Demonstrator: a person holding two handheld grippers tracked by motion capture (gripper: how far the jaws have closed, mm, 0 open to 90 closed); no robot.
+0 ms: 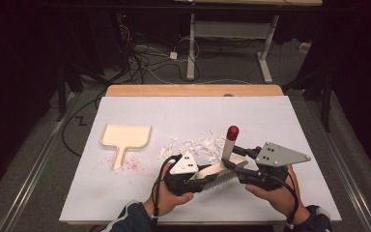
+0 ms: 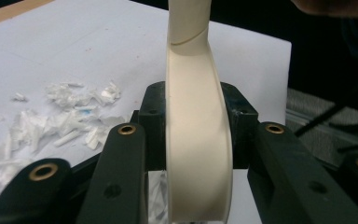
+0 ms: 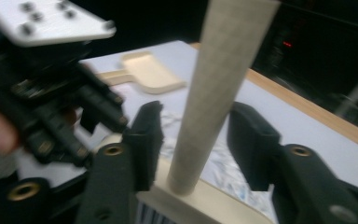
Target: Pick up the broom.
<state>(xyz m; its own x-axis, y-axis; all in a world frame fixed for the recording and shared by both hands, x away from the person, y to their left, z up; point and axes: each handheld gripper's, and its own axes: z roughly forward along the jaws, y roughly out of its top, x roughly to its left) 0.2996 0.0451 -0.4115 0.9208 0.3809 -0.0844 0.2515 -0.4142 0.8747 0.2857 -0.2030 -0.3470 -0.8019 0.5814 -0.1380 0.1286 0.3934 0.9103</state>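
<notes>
— Looking down from the high view first: what have the hands got?

— A cream brush (image 1: 217, 170) is held between them near the table's (image 1: 125, 193) front edge, at about 6 o'clock on the white sheet. Its handle, with a red cap, stands up toward 12. The left gripper (image 1: 200, 175) has the brush head; the right gripper (image 1: 239, 166) is at the handle's base. Paper scraps (image 1: 193, 145) lie just beyond, and a dustpan (image 1: 125, 137) sits at 9 o'clock, well apart.

— And the left gripper view?

— Its jaws are clamped on the brush's (image 2: 198, 154) cream back; scraps (image 2: 70, 116) lie at 9 o'clock.

— The right gripper view?

— The handle (image 3: 214, 93) stands between its jaws with a gap on either side, so they are parted and not pressing. The dustpan (image 3: 151, 72) lies at 11 o'clock.
</notes>
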